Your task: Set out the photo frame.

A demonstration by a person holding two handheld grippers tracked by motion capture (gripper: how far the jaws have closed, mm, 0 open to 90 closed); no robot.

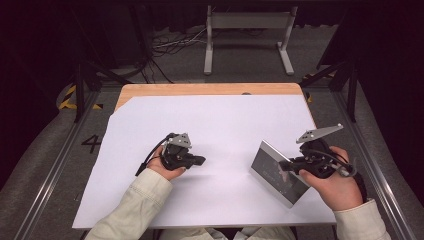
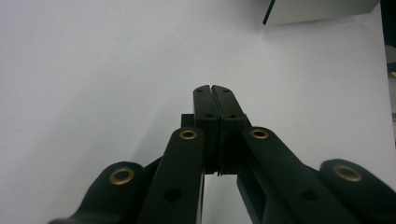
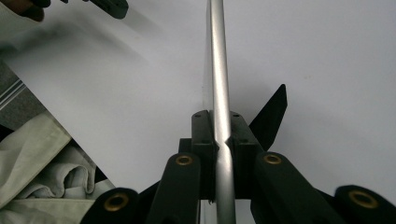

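Where clamped in the right gripper [image 1: 286, 165], held upright on edge: one thin rectangular panel [image 1: 274, 172], silver-rimmed, dark glossy face, possibly a framed mirror or glass sheet; exact kind not certain. Lower edge appears to rest on the white sheet [image 1: 220, 125] covering the table, panel leaning a little; contact not fully confirmed. Seen edge-on in the right gripper view as a bright metal rim [image 3: 219, 84] running straight ahead between the jaws, which pinch it from both flat sides at the near end.

Left gripper [image 1: 200, 161]: well apart to the panel's side, low over the bare sheet, jaws pressed together on nothing; panel corner [image 2: 317, 10] visible far ahead and to one side in the left gripper view.

Handling, as judged: stiff, no flex expected; moderately light; smooth faces and metal rim likely slippery under hard pads; face probably fragile, prone to scratching or cracking if dropped flat. Best hold: across the rim near mid-edge rather than at a corner, to limit swinging; second grip on the opposite edge advisable for steadying.
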